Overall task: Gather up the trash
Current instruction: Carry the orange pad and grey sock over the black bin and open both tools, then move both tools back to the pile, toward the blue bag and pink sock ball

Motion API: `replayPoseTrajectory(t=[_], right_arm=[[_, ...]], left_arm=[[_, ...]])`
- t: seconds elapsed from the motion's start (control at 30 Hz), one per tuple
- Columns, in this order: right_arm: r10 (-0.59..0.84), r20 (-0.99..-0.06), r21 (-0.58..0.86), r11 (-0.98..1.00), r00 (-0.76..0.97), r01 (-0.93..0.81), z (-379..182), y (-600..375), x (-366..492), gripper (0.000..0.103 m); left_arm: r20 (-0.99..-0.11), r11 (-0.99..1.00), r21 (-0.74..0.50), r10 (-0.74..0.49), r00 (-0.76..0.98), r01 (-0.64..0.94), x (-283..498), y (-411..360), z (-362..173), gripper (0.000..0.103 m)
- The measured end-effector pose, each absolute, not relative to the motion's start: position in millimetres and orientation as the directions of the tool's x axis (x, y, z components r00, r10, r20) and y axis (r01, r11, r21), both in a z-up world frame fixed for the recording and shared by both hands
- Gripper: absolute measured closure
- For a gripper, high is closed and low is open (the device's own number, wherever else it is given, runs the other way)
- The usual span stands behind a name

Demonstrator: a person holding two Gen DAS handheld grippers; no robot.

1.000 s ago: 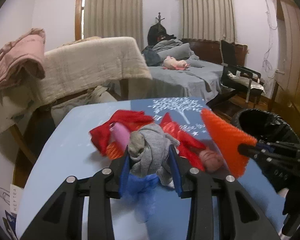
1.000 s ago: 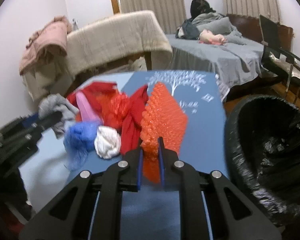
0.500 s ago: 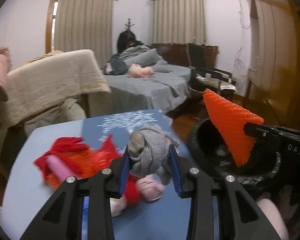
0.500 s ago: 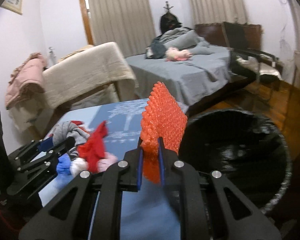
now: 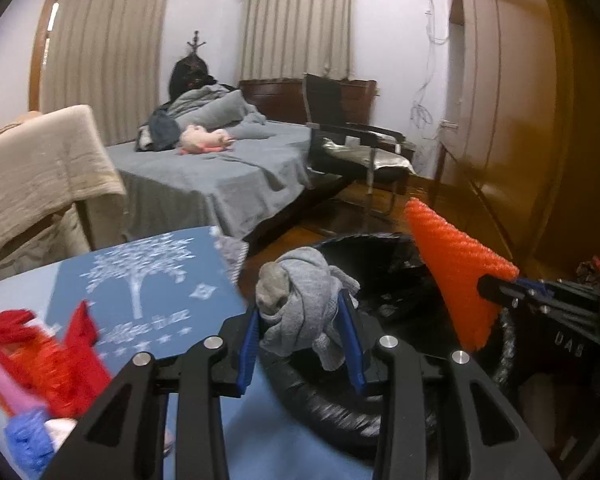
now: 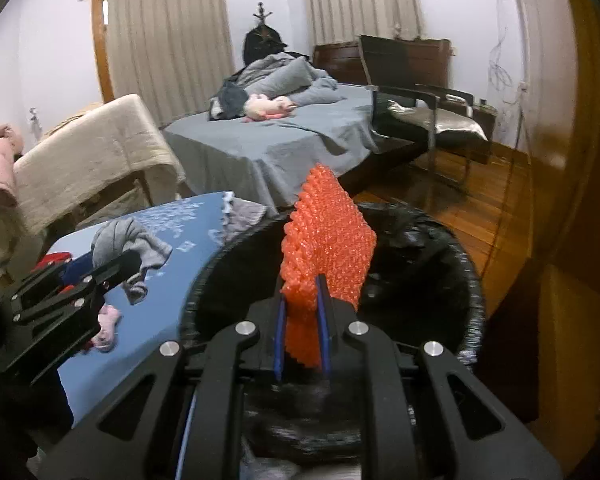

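Bedroom with blue table (image 5: 148, 300), grey bed (image 5: 220, 168) and wooden floor (image 6: 480, 216).

Grey rag (image 5: 304, 300), orange wrap (image 6: 328, 248) above bin (image 6: 452, 248)

Both tools (image 5: 302, 340) (image 6: 302, 322) clamped, side by side

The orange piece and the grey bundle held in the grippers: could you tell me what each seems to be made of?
Orange piece: probably plastic bubble wrap, glossy, covered in small raised bubbles. Grey bundle: soft matte fabric, likely knit, crumpled in limp folds.
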State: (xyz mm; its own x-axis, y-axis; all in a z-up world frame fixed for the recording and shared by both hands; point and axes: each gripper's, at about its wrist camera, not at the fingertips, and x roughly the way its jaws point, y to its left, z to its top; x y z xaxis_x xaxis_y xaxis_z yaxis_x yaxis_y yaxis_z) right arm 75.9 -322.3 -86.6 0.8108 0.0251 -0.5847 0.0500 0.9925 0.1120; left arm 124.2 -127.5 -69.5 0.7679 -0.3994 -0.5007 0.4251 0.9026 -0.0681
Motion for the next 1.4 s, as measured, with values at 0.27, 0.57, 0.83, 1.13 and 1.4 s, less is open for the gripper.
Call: replayPoseTrajectory(t=[0.27, 0.57, 0.83, 1.13, 1.4], right_arm=[[-0.060, -0.585, 0.089, 0.986, 0.808, 0.138, -95.3, -354.2, 72.7, 0.059], [-0.086, -0.546, 0.095, 0.982, 0.833, 0.164, -93.5, -349.5, 60.3, 0.007], [0.013, -0.533, 0.127, 0.990, 0.846, 0.065, -91.1, -285.1, 66.4, 0.006], [0.157, -0.547, 0.127, 0.986, 0.822, -0.104, -100.8, -194.0, 73.9, 0.006], [0.211, -0.554, 0.098, 0.977, 0.806, -0.188, -115.2, -142.5, 73.8, 0.006]], left_arm=[[-0.526, 0.853, -0.107, -0.485, 0.699, 0.512, 146.4, -168.9, -77.4, 0.046], [-0.484, 0.901, -0.038, -0.394, 0.781, 0.431, 136.3, -122.9, -64.8, 0.018], [-0.491, 0.966, -0.023, -0.235, 0.839, 0.257, 107.6, -34.7, -61.7, 0.012], [-0.531, 0.998, 0.027, -0.035, 0.846, 0.058, 74.0, 56.2, -81.9, 0.012], [-0.560, 0.999, 0.036, 0.053, 0.827, -0.040, 60.3, 96.9, -104.1, 0.012]])
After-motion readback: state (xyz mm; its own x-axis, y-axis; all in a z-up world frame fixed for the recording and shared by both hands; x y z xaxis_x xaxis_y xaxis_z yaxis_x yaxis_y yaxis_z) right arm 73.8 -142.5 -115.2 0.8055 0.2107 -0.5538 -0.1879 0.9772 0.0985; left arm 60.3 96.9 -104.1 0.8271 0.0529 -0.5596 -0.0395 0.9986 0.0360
